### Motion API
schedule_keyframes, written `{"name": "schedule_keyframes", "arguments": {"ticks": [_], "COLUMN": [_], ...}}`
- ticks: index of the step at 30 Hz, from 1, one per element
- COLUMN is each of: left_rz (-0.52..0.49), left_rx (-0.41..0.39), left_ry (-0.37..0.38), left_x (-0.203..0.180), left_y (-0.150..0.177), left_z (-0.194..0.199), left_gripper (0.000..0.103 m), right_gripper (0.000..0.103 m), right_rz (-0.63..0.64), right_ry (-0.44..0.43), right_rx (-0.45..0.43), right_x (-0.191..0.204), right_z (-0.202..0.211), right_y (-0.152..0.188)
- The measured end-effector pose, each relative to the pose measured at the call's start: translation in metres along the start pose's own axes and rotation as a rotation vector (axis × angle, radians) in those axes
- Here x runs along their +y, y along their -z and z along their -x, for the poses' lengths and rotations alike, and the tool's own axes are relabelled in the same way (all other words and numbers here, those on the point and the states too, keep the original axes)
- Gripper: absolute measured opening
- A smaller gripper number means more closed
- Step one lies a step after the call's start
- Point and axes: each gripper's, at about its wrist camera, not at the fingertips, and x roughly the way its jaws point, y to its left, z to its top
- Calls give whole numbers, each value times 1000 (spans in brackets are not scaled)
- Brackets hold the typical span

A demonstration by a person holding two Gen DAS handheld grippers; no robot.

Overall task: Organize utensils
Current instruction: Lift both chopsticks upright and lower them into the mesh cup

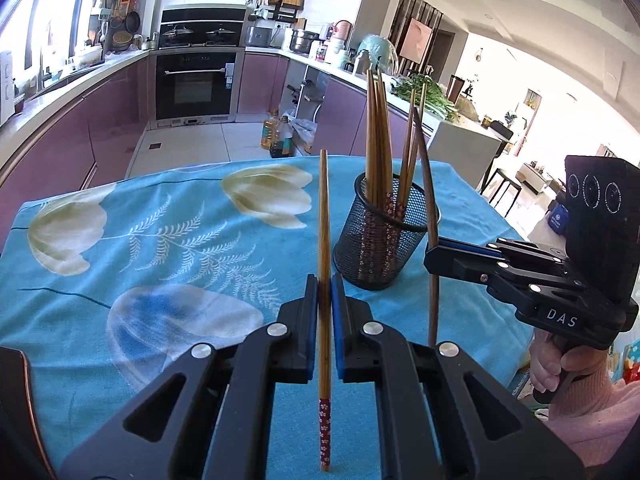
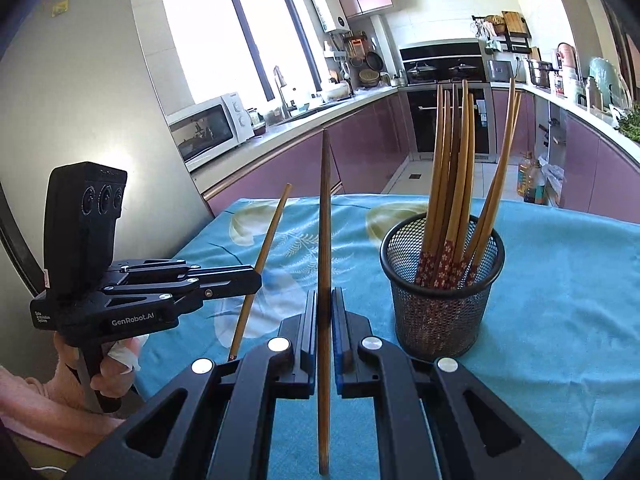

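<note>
Wooden chopsticks, one clamped tight in my left gripper (image 1: pixel 325 312) and right gripper (image 2: pixel 325 320) each, should drop patterned-end-down into the black mesh cup (image 1: pixel 380 236).

A kitchen in daylight, seen across my table.

A blue floral tablecloth (image 1: pixel 168 236) covers the table before me. Beyond it stand purple cabinets (image 1: pixel 112 120), a built-in oven (image 1: pixel 195 84) with lidded pots (image 1: pixel 198 33) on the stove above, a white microwave (image 2: pixel 212 128) by the window (image 2: pixel 224 36), oil bottles (image 1: pixel 278 136) on the floor and greens (image 1: pixel 424 94) on the counter.
</note>
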Motion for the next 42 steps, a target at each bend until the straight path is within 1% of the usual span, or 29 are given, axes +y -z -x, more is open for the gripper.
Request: {"name": "schedule_keyframes", "arguments": {"ticks": [13,18,31,42], "left_rz": [-1,0,-13,-20], "left_rx": [-36,-47,-96,-155], "left_ry": [45,78,97,119], "left_x": [-4,-5,-8,-14], "left_y": [-4,-6,-13,-28], "left_z": [13,17,26,37], "left_gripper": [7,7,7,7], "right_gripper": [6,6,6,6], "right_rz": [12,24,43,71], "right_ry": [3,11,42,82], "right_rx": [-39,-61,-99,-154], "right_x": [-1,0,1,-2], "right_z": [13,20,28,46], "right_y": [-3,-6,-15,-26]}}
